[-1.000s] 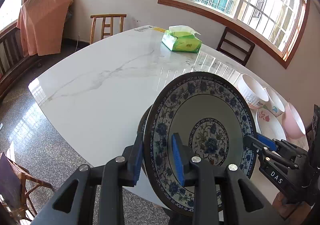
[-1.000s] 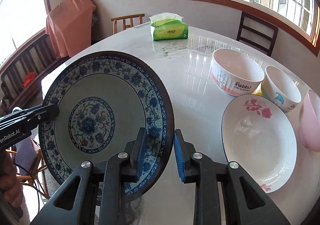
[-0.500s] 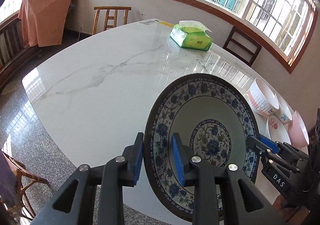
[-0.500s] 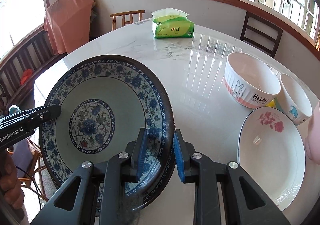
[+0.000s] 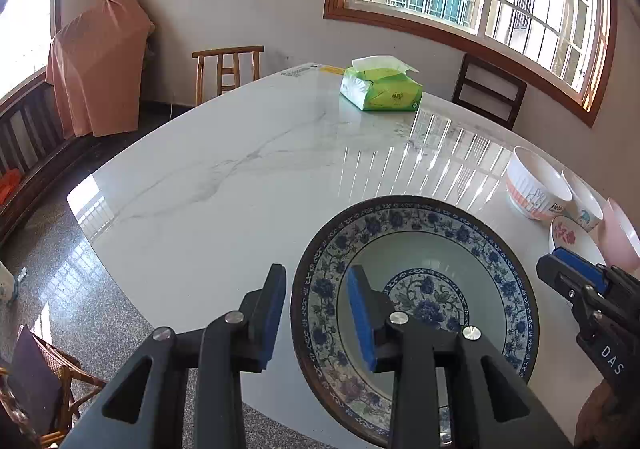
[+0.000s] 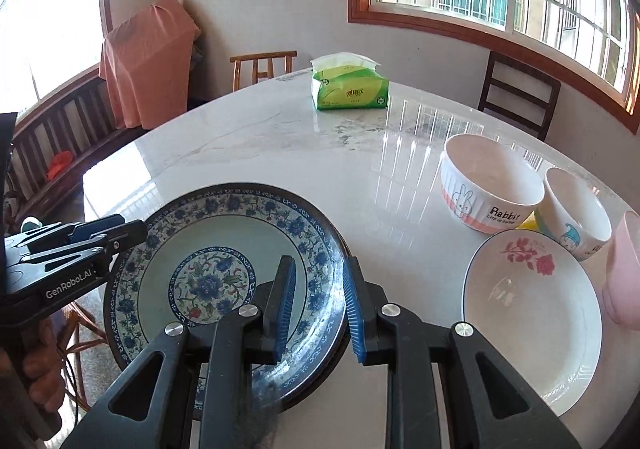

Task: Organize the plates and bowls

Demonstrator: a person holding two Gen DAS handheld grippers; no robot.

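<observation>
A blue-and-white floral plate (image 5: pixel 432 249) lies near the table's front edge, and it also shows in the right wrist view (image 6: pixel 224 233); there it seems to rest on a second like plate. My left gripper (image 5: pixel 320 317) is open, its jaws straddling the plate's left rim. My right gripper (image 6: pixel 318 305) is open, its jaws straddling the right rim. A white rose plate (image 6: pixel 532 325), a white "Rabbit" bowl (image 6: pixel 490 181), a small cartoon bowl (image 6: pixel 576 209) and a pink bowl (image 6: pixel 624 269) stand at the right.
A green tissue pack (image 6: pixel 350 87) lies at the far side of the white marble table (image 5: pixel 224 185). Wooden chairs (image 5: pixel 228 67) stand around the table. A wicker chair (image 5: pixel 44 389) sits near the front left corner.
The floral plate was held tilted up by both grippers; it has come down flat onto the table. Both grippers have opened wider and let go of its rim.
</observation>
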